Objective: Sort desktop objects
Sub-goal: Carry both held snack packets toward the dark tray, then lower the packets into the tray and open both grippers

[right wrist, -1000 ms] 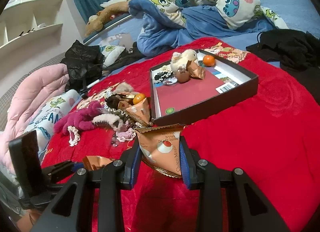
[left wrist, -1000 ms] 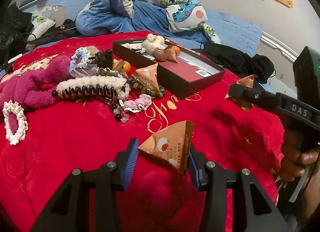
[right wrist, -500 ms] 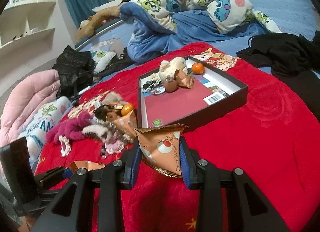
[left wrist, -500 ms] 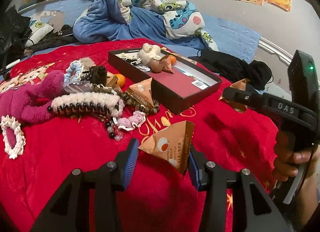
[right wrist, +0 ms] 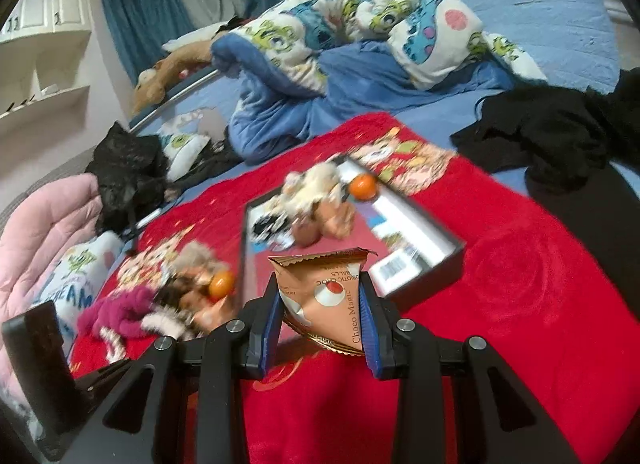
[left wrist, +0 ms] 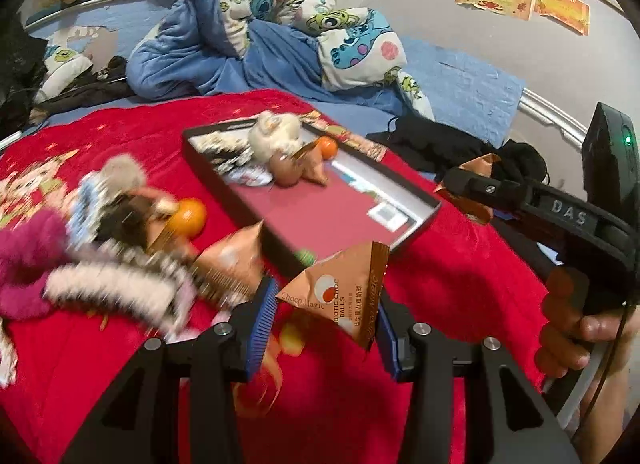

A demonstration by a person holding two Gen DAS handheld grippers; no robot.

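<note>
My left gripper [left wrist: 322,322] is shut on an orange Choco Magic snack packet [left wrist: 344,296], held above the red blanket just short of the black tray [left wrist: 416,220]. My right gripper [right wrist: 320,328] is shut on a second orange snack packet [right wrist: 324,296], also in front of the tray [right wrist: 448,260]. The tray holds a cream plush toy [left wrist: 276,132], an orange [left wrist: 326,146], a brown egg-shaped thing [left wrist: 285,172] and hair ties. The right gripper with its packet shows at the right of the left wrist view [left wrist: 468,188].
A blurred pile lies left of the tray: another orange [left wrist: 188,216], a snack packet [left wrist: 236,260], fluffy hair clips [left wrist: 116,284], a magenta plush [left wrist: 24,260]. Blue bedding [left wrist: 224,56] lies behind, black clothes [left wrist: 448,144] to the right, and a pink quilt [right wrist: 36,232] to the far left.
Both grippers have moved forward toward the tray, each still holding its packet. The tray and the pile look larger and closer, blurred by the motion.
</note>
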